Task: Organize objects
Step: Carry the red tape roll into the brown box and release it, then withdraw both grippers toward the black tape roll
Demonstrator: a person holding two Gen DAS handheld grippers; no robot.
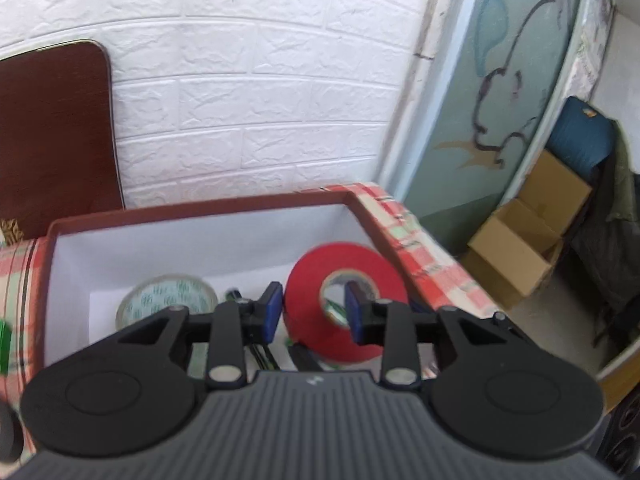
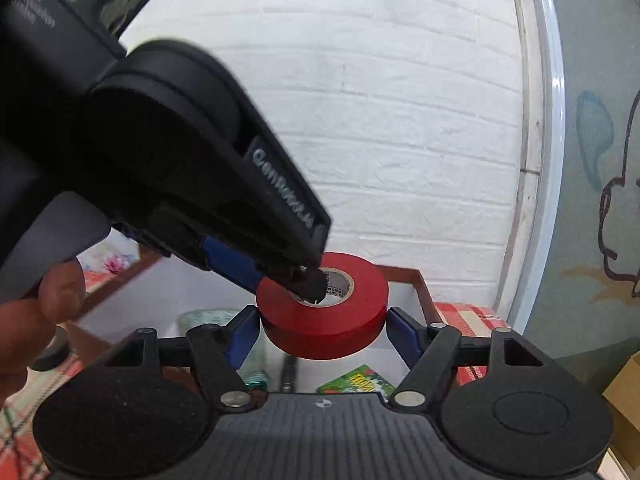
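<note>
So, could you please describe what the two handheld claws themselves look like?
Both match: the left claw and right claw have black linkage arms with silver pivot pins, round black discs at either side, a ribbed dark grey body and blue finger pads. In the right wrist view, the left claw shows white lettering on its side. No cables or sleeves are visible.

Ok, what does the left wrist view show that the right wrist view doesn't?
Only left wrist: a brown board leaning on the wall and an open cardboard carton on the floor.
Only right wrist: a hand, a green packet in the white-lined box, and the right tongs clamping the red tape roll by its sides.
Both: the red tape roll, the left tongs reaching into its core, a clear tape roll, the white-lined box and the brick wall.
</note>
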